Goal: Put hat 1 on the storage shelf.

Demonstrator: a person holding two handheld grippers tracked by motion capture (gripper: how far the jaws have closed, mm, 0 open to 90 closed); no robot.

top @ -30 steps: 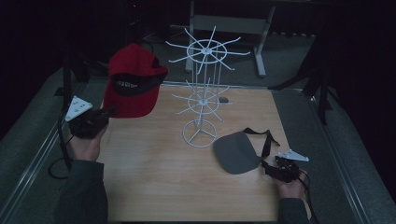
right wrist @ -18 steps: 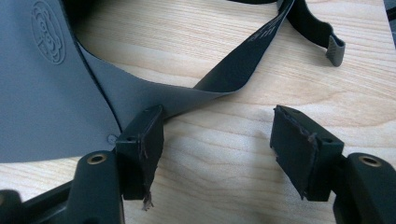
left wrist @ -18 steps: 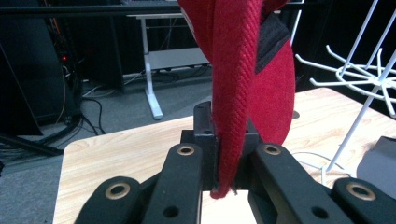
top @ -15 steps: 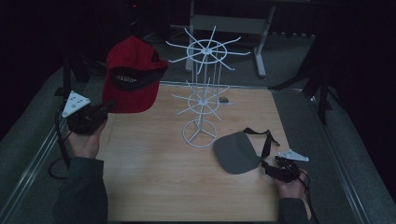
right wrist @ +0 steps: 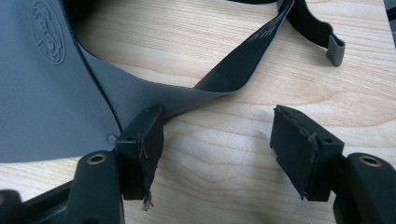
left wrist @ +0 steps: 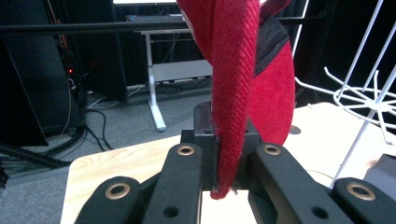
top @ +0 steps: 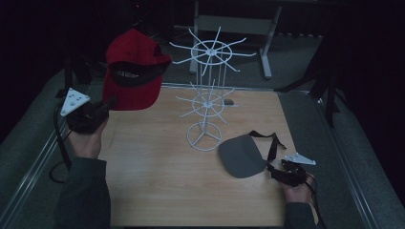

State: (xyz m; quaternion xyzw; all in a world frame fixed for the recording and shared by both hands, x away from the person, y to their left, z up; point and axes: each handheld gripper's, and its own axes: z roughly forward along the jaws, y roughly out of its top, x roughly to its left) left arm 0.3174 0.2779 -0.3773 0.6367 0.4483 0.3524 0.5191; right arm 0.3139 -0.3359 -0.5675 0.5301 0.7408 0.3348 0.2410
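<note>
Holding status, as I read it from my station:
Left hand-held gripper (top: 106, 106): jaws clamped together on the edge of the red cap (top: 131, 71); in the left gripper view the red fabric (left wrist: 233, 93) is pinched between the pads.
Red cap: raised off the worktop (top: 157, 191), left of the white wire rack (top: 207, 95).
Right hand-held gripper (top: 279, 171): jaws apart, low over the worktop.
Grey visor (top: 241, 155): flat on the worktop, just beside the right jaws; its black strap (right wrist: 243, 65) runs between them.
</note>
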